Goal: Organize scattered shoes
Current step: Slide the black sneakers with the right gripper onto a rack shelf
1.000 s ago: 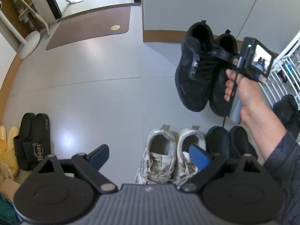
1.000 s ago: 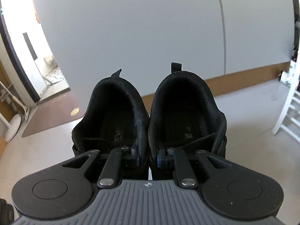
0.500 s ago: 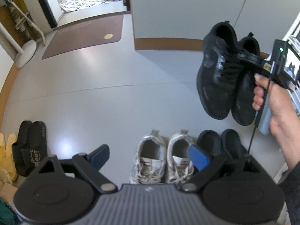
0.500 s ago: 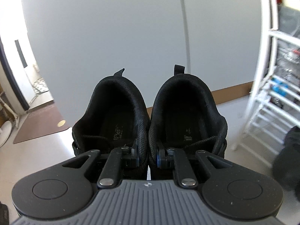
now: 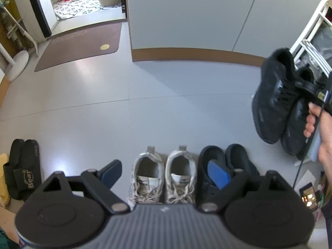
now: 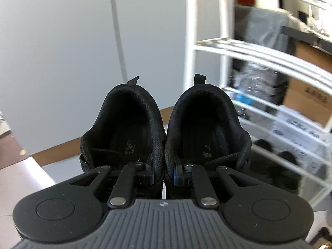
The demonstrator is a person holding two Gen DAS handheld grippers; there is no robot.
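My right gripper (image 6: 164, 176) is shut on the inner collars of a pair of black sneakers (image 6: 132, 132), pinched together and held in the air. The pair also shows at the right in the left wrist view (image 5: 276, 103), hanging toes down. My left gripper (image 5: 164, 172) is open and empty above the floor. Below it stand a pair of white sneakers (image 5: 164, 178) and a pair of black slip-ons (image 5: 209, 161) side by side. Black slides (image 5: 22, 170) lie at the far left.
A white wire shoe rack (image 6: 259, 51) stands right in front of the held pair, with dark shoes (image 6: 276, 161) on its low shelf and boxes behind. A grey wall (image 5: 186, 14), a brown mat (image 5: 78, 45) and a phone (image 5: 309, 195) on the floor are around.
My right gripper has swung right with the black sneakers, from facing the grey wall to facing the white rack. The left gripper has stayed open over the shoe row.
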